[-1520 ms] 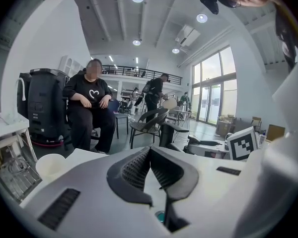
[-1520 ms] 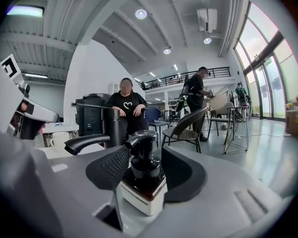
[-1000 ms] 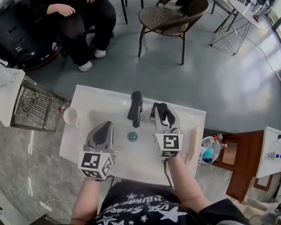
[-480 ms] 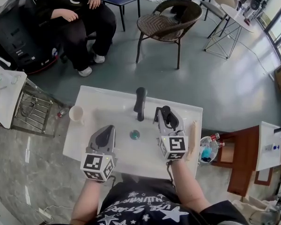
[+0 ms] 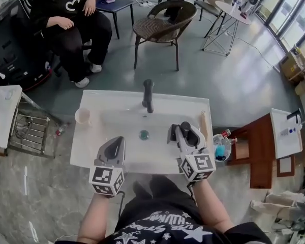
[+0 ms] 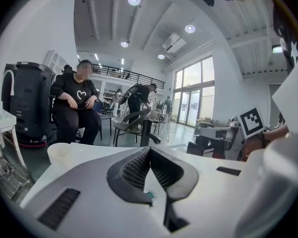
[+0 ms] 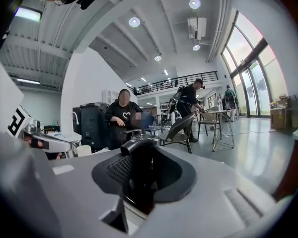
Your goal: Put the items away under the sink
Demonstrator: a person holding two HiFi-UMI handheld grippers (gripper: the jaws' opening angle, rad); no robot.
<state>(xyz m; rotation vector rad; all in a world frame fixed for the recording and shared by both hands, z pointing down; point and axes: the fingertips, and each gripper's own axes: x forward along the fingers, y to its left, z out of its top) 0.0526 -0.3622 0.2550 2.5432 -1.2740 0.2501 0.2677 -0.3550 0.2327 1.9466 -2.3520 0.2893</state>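
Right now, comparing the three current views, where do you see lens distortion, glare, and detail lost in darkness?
Head view: wide-angle stretch towards the corners, even light and soft shadows around the sink. Left gripper view: strong fisheye with black corners, and the ceiling lamps flare. Right gripper view: the same fisheye, the windows are washed out, and the black item between the jaws shows hardly any detail.

Right hand-held gripper farther from faucet

The sink is white. Its tap is black and its plug is green. The left gripper and right gripper are grey, with black-and-white square patterns. The thing in the right gripper is black. The cup is cream.
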